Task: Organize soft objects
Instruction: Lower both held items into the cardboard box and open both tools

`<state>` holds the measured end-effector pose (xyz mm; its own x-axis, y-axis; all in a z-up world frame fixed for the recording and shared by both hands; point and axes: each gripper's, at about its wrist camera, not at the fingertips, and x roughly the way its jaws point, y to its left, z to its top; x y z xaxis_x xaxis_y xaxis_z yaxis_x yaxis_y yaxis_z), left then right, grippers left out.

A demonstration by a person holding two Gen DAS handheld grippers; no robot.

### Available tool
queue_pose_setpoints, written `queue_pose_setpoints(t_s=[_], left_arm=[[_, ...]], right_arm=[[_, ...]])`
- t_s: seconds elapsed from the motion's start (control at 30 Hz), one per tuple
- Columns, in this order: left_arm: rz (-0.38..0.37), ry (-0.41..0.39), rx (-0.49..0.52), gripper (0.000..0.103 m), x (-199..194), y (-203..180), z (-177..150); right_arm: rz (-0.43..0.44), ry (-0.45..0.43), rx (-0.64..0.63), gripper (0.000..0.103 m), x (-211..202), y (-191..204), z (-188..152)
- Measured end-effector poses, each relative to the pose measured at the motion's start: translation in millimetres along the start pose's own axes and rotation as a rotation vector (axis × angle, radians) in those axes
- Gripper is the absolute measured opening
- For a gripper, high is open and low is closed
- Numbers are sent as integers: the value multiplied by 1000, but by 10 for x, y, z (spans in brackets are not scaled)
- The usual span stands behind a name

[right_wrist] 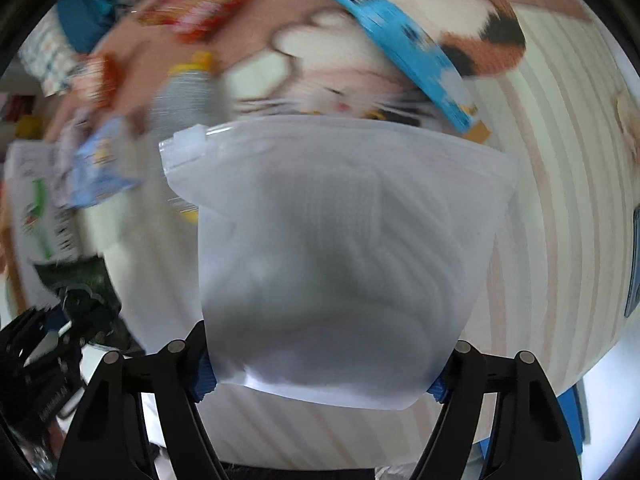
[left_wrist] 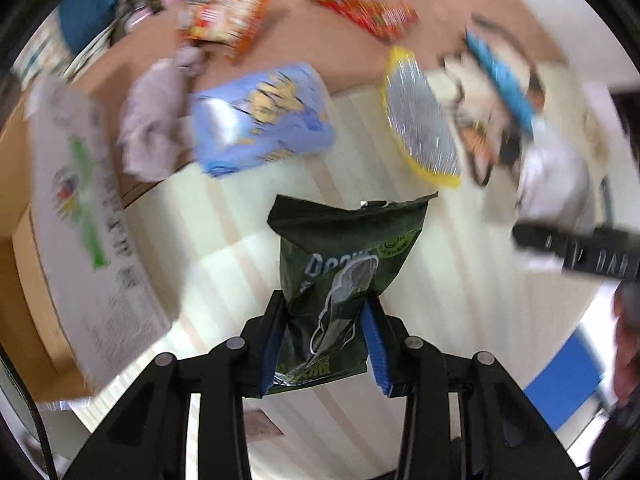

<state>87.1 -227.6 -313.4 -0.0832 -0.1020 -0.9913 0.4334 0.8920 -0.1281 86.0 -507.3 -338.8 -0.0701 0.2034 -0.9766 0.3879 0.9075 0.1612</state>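
Note:
My left gripper (left_wrist: 325,300) is shut on a dark green snack bag (left_wrist: 340,272) and holds it upright above the striped floor. The bag and left gripper also show at the lower left of the right wrist view (right_wrist: 76,280). My right gripper (right_wrist: 324,344) is shut on a frosted zip pouch (right_wrist: 340,248) with white fabric inside, held up in front of the camera. The pouch shows at the right of the left wrist view (left_wrist: 556,176), with the right gripper (left_wrist: 576,248) below it.
A light blue snack bag (left_wrist: 260,120), a pinkish-grey cloth (left_wrist: 152,124), a silver and yellow bag (left_wrist: 420,116), red snack bags (left_wrist: 360,4) and a cat-face cushion (right_wrist: 352,64) lie on the mat. A cardboard box (left_wrist: 80,216) stands at left.

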Motion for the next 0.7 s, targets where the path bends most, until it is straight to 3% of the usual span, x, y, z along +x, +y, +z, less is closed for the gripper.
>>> queue_pose_setpoints(t_s=[0.1, 0.2, 0.27, 0.37, 0.53, 0.7], left_arm=[[-39, -78, -101, 35, -418, 279, -161], [-63, -162, -197, 35, -1030, 714, -87], [-88, -189, -250, 35, -1291, 1028, 110], [-127, -215, -330, 35, -1592, 1480, 123], [-81, -248, -378, 35, -1748, 2180, 274], [-132, -171, -430, 35, -1468, 3020, 451]], right_arm=[[33, -51, -80, 79, -308, 353, -103], [75, -99, -163, 79, -703, 810, -201], [104, -133, -231, 79, -965, 1260, -271], [155, -162, -315, 79, -1194, 2045, -349], [166, -174, -394, 79, -1144, 3244, -350], [118, -121, -424, 79, -690, 4217, -211]])
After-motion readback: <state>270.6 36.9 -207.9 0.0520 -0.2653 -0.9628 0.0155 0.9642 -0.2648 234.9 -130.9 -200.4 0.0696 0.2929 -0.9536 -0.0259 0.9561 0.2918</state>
